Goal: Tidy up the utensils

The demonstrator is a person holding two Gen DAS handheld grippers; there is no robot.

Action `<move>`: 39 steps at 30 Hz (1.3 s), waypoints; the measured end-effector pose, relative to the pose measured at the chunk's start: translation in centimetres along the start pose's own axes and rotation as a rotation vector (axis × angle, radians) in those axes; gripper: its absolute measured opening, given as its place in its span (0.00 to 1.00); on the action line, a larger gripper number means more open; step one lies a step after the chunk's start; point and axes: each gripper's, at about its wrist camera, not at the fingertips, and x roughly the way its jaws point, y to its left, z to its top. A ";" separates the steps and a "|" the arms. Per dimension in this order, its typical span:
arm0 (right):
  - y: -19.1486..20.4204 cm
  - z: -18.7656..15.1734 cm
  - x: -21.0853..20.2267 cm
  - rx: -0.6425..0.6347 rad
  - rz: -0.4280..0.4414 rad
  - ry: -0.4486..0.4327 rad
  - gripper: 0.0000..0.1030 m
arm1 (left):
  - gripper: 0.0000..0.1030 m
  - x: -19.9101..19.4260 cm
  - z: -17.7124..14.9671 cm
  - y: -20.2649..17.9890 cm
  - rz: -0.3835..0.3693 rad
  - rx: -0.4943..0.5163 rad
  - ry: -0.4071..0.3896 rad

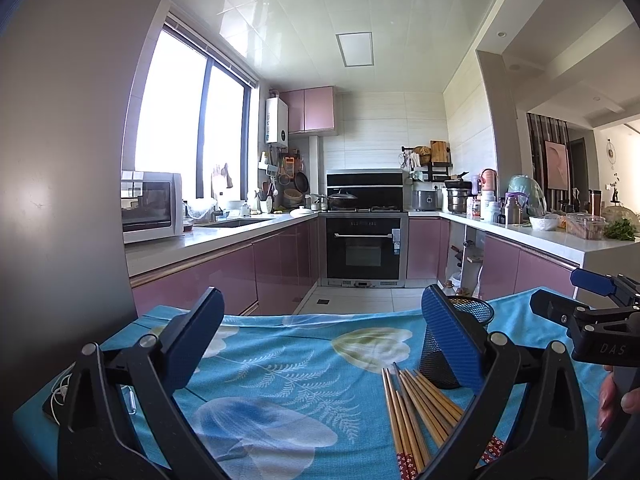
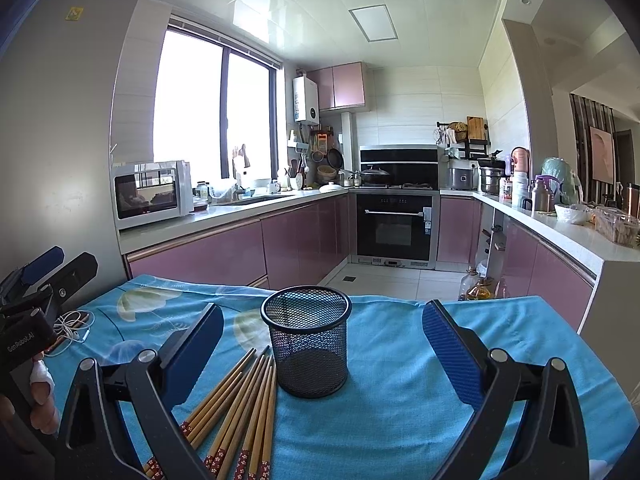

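Observation:
Several wooden chopsticks (image 2: 240, 412) with red patterned ends lie fanned on the blue floral tablecloth (image 2: 400, 400), just left of an empty black mesh cup (image 2: 308, 344) that stands upright. The chopsticks (image 1: 416, 412) and the mesh cup (image 1: 472, 312) also show in the left wrist view, partly behind the right finger. My left gripper (image 1: 324, 332) is open and empty, above the cloth left of the chopsticks. My right gripper (image 2: 324, 344) is open and empty, its fingers on either side of the cup, held back from it. Each gripper shows at the other view's edge.
White earphone cable (image 2: 74, 326) and a phone lie at the table's left edge. Beyond the table are pink kitchen cabinets (image 2: 200, 256), a microwave (image 2: 150, 194), an oven (image 2: 394, 224) and a cluttered right counter (image 2: 560, 224). Bottles (image 2: 478, 286) stand on the floor.

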 end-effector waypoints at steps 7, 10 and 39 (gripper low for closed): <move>-0.1 0.0 0.0 0.003 0.000 0.000 0.94 | 0.95 0.0 0.0 0.0 0.000 0.000 -0.001; 0.0 0.0 0.0 0.002 -0.001 0.001 0.94 | 0.95 0.0 0.0 0.0 0.000 0.000 -0.001; 0.0 -0.2 0.0 0.010 -0.002 0.003 0.94 | 0.95 0.0 -0.1 -0.1 -0.001 -0.001 0.000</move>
